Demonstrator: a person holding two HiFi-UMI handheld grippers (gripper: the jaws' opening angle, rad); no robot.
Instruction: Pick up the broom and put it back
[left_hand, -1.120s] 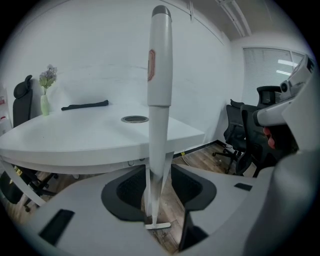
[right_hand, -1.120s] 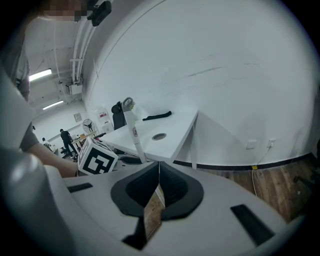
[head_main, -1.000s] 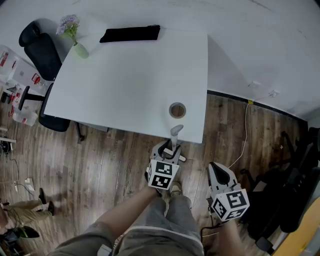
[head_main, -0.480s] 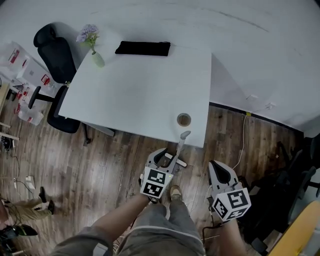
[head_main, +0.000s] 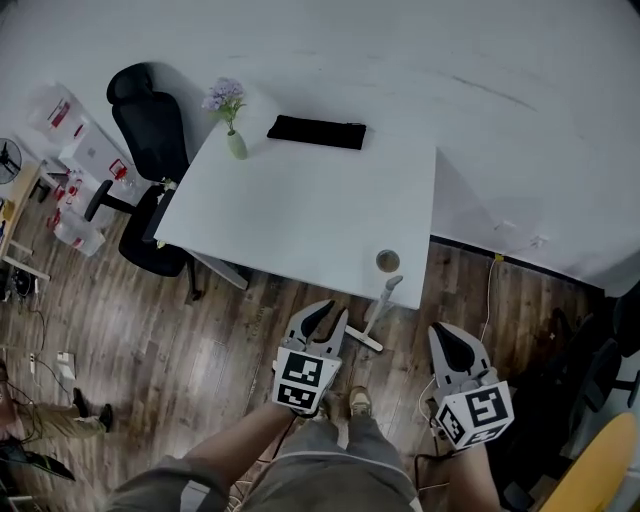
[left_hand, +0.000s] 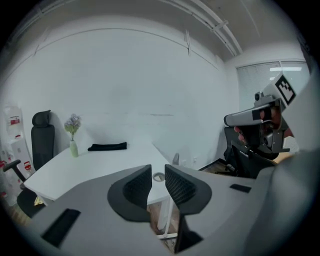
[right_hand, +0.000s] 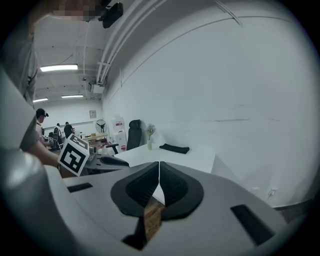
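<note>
Grey at its top end, the broom (head_main: 386, 298) stands propped at the near corner of the white bench (head_main: 300, 210), its handle just beside the round cable hole (head_main: 387, 261) and its lower end on the wooden floor (head_main: 220, 340). Neither gripper touches it.

The left gripper (head_main: 330, 312) hangs near the broom, on its left in the head view. Its jaws are closing, with a gap showing between the pads and nothing in it; in the left gripper view only the bench edge and the handle tip appear beyond them. The right gripper (head_main: 447, 335) hangs further to the right, well apart from the broom, jaws together on nothing.

Judging by how things lie, the put-back step looks finished, since the broom leans free against the bench. What remains is mostly checking that the lean holds. If the handle slides along the bench edge, the left gripper is the nearer one to catch it, and its jaws would need to spread again first.
</note>
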